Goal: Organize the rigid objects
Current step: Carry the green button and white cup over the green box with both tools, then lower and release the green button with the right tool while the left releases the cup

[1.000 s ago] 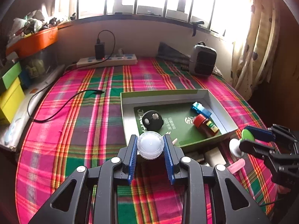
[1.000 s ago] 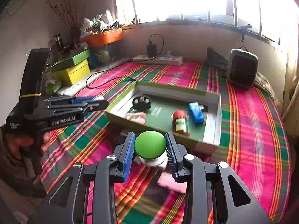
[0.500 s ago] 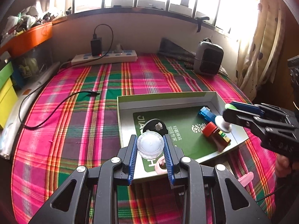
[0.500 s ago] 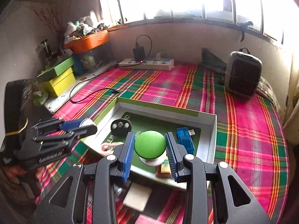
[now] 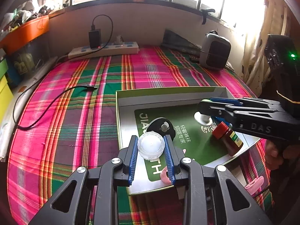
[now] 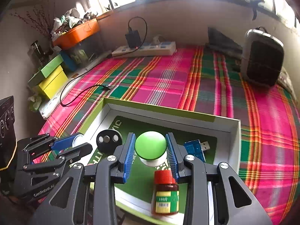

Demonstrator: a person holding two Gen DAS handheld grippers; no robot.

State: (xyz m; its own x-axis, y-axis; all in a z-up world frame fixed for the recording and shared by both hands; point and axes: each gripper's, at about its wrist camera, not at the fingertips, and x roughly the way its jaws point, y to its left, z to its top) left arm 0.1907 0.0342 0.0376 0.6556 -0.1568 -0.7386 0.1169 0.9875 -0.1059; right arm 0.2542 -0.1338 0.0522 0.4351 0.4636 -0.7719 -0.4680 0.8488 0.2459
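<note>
I've got a clear round jar [image 5: 151, 145] and a green-domed white-based knob [image 6: 151, 146] above the shallow box [image 6: 235, 136], where a red-capped bottle [image 6: 165, 195], black disc [image 6: 108, 140] and blue USB adapter [image 6: 195, 147] lie.

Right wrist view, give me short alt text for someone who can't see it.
The right tongs grip a green-topped white knob above an open shallow box on a pink and green plaid cloth. In the box lie a red-capped bottle, a blue USB stick and a black disc; the left tongs reach in from the left.
</note>
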